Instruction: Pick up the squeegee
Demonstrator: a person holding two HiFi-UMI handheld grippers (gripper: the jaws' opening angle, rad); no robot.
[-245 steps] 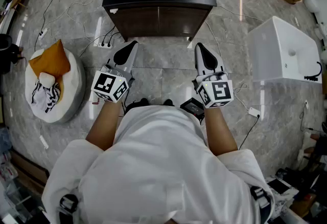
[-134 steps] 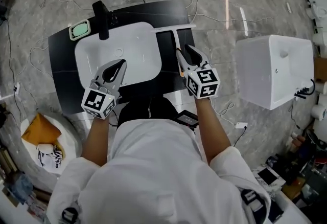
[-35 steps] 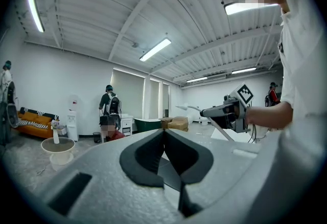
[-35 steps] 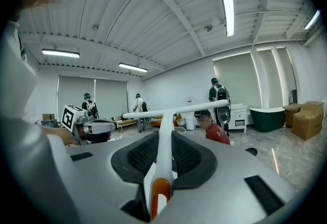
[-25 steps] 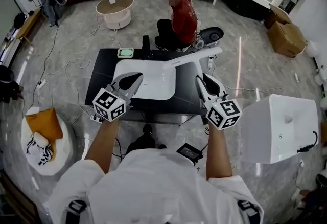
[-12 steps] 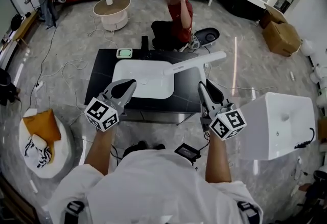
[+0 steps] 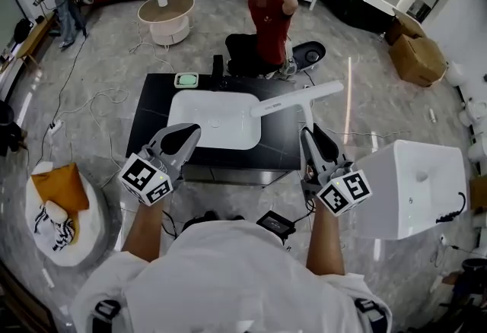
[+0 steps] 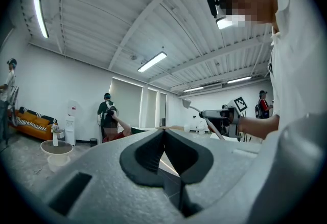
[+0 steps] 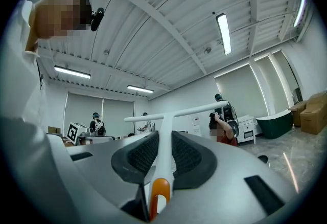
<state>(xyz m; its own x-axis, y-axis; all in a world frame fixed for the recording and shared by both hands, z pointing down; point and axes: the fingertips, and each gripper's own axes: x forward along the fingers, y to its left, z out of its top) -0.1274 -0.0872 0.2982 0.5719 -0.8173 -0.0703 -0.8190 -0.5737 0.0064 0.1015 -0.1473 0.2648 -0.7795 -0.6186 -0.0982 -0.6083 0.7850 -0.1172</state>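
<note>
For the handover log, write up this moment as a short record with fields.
squeegee: white, lifted off the counter, blade end pointing away from the person
right gripper: shut on the squeegee's handle
left gripper: jaws together, nothing between them
sink: white basin set in the black counter
task: squeegee picked up

I am facing a black counter (image 7: 152,130) that is holding a white basin (image 7: 213,118); a person in red (image 7: 268,23) is sitting just behind it.
</note>
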